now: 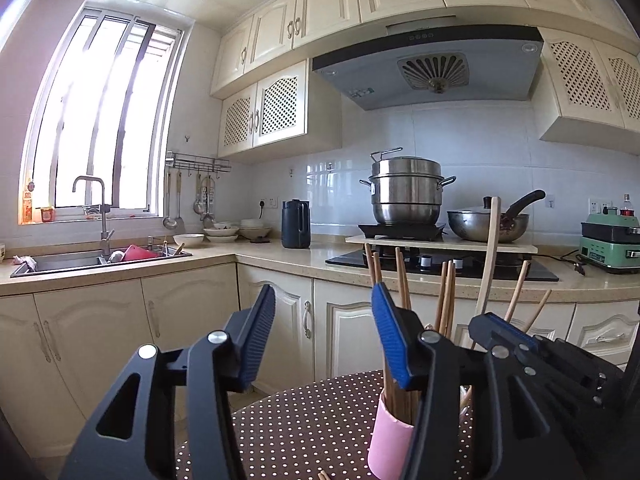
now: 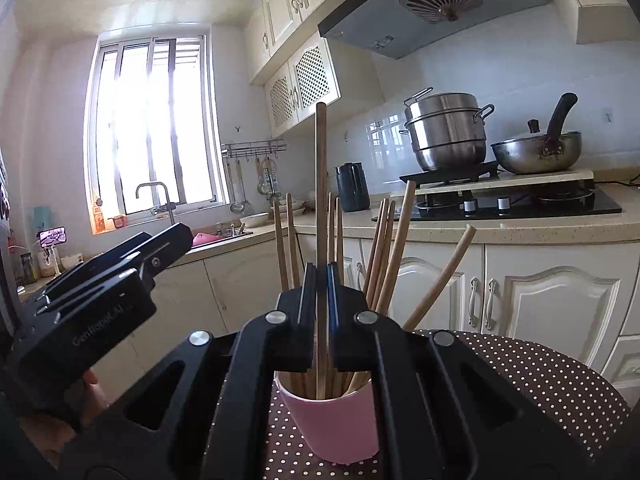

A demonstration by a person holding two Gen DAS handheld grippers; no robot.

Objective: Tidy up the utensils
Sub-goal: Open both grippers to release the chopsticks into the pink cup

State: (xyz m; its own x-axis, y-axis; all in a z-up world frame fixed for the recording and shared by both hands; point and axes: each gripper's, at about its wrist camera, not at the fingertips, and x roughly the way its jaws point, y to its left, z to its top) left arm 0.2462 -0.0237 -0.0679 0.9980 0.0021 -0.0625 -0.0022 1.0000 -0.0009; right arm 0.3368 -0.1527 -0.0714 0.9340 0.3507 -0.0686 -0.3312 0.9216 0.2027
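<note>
There is one pink cup (image 2: 332, 424) on the dotted cloth (image 2: 520, 376). About ten wooden chopsticks (image 2: 384, 256) stand in it, and one taller stick (image 2: 321, 184) too. Far off on the counter (image 1: 280, 258) are one big steel pot (image 1: 406, 194), one pan (image 1: 486, 226), one dark jug (image 1: 296, 224) and a few white bowls (image 1: 222, 232). There are two claws.

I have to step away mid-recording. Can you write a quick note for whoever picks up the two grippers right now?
Left hand-held gripper: open, empty, beside the pink cup.
Right hand-held gripper: shut on one tall wooden stick, upright, its lower end in the cup.
Done: many chopsticks already stand in the cup on the dotted cloth.
Left: release the stick; a wooden tip at the left view's bottom edge may still need collecting.
</note>
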